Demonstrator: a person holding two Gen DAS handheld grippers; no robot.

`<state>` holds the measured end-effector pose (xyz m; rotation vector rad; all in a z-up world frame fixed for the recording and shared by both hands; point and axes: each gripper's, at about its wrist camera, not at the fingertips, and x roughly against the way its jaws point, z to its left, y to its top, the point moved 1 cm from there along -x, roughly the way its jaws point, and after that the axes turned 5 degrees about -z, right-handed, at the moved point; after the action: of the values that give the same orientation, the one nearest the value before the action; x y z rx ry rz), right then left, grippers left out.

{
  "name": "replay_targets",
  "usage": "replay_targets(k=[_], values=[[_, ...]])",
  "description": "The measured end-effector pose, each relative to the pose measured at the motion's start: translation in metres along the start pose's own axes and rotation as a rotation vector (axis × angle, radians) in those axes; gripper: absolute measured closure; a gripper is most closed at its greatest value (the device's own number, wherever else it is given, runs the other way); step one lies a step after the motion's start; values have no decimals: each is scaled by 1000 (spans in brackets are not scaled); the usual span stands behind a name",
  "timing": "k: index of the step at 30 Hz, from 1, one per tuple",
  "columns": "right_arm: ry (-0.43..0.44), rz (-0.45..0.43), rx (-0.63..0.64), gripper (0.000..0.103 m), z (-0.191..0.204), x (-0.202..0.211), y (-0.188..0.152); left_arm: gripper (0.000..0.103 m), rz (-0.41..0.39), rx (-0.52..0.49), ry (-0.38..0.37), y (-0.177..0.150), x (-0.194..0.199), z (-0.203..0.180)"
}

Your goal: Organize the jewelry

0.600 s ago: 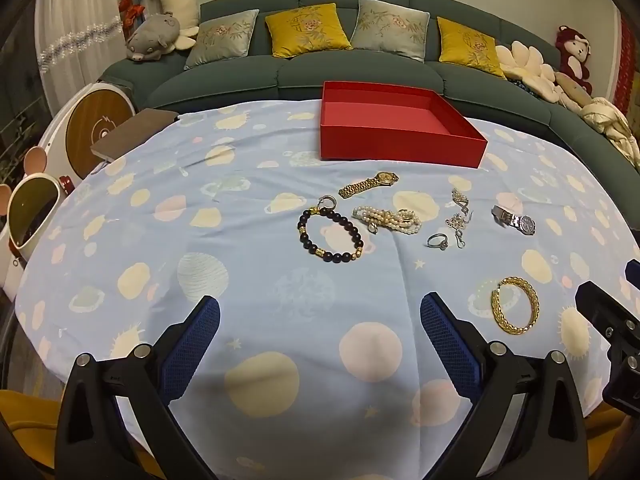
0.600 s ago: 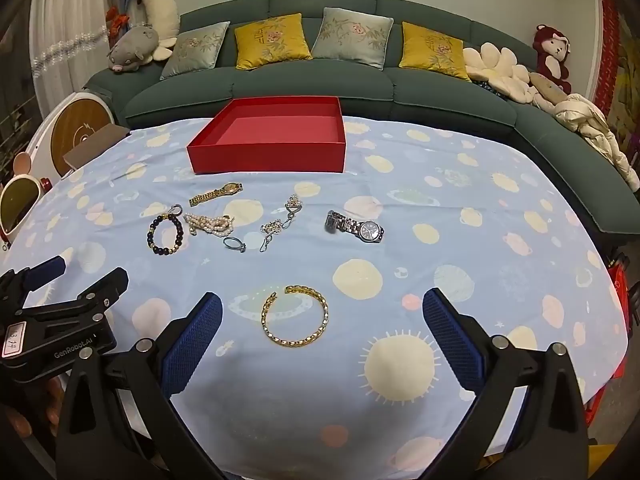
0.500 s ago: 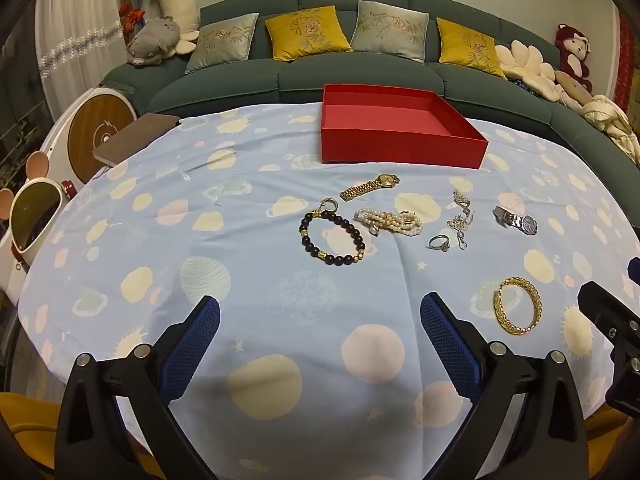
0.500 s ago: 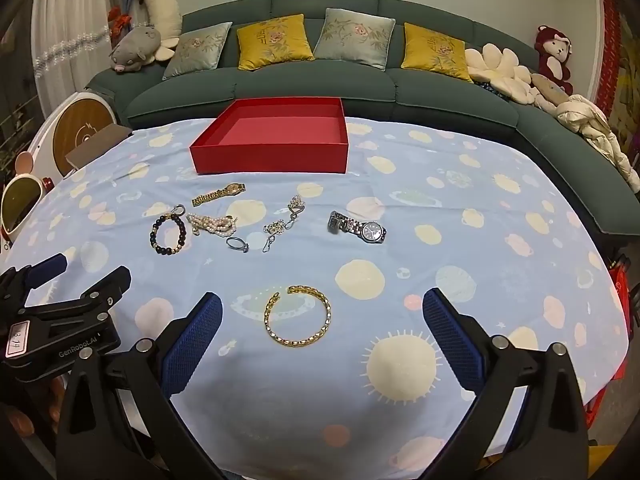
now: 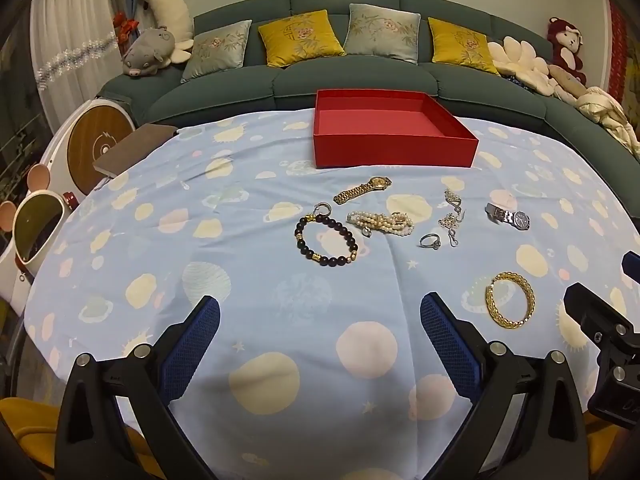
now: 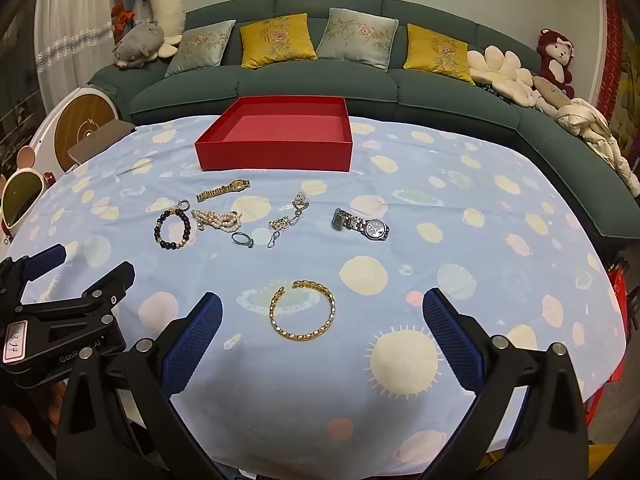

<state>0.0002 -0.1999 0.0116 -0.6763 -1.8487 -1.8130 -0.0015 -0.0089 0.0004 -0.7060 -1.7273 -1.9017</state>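
Task looks barely started, judging from the layout: the red box [image 6: 276,136] sits at the far side of the bench [image 6: 500,240] with nothing visible inside it, floor bare in both views.

All jewelry lies loose on the planet-print cloth, in front of the box:
- gold watch [image 6: 224,189] nearest the box, just in front of its near wall
- dark bead bracelet [image 6: 172,230] at the left end of the cluster
- pearl strand [image 6: 216,219] bunched just beside the bead bracelet; contact cannot be told
- silver ring [image 6: 243,239] near the pearls, apart from them
- silver chain pieces [image 6: 288,216] strung out between the ring and the silver watch, too small to sort out
- silver watch [image 6: 362,225] off to the right, alone
- gold bangle [image 6: 302,316] well apart from the rest, closest to the near edge

Left tongs [image 5: 320,340] are spread wide, nothing between the pads, hovering over bare cloth short of the bead bracelet. Right tongs [image 6: 322,338] are also spread wide and hold nothing; the gold bangle lies between and just ahead of the fingertips, not touched.

Done: nothing, as far as shown. Left: every piece has to go into the box. Likely first pick is the bangle by the right tongs, given the line-up, but that is a guess.
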Motion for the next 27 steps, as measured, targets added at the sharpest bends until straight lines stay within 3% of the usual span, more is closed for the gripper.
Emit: replay_targets(k=[27], values=[[1, -8, 15, 5, 5, 4, -1, 5, 0, 20, 16, -1, 4, 6]])
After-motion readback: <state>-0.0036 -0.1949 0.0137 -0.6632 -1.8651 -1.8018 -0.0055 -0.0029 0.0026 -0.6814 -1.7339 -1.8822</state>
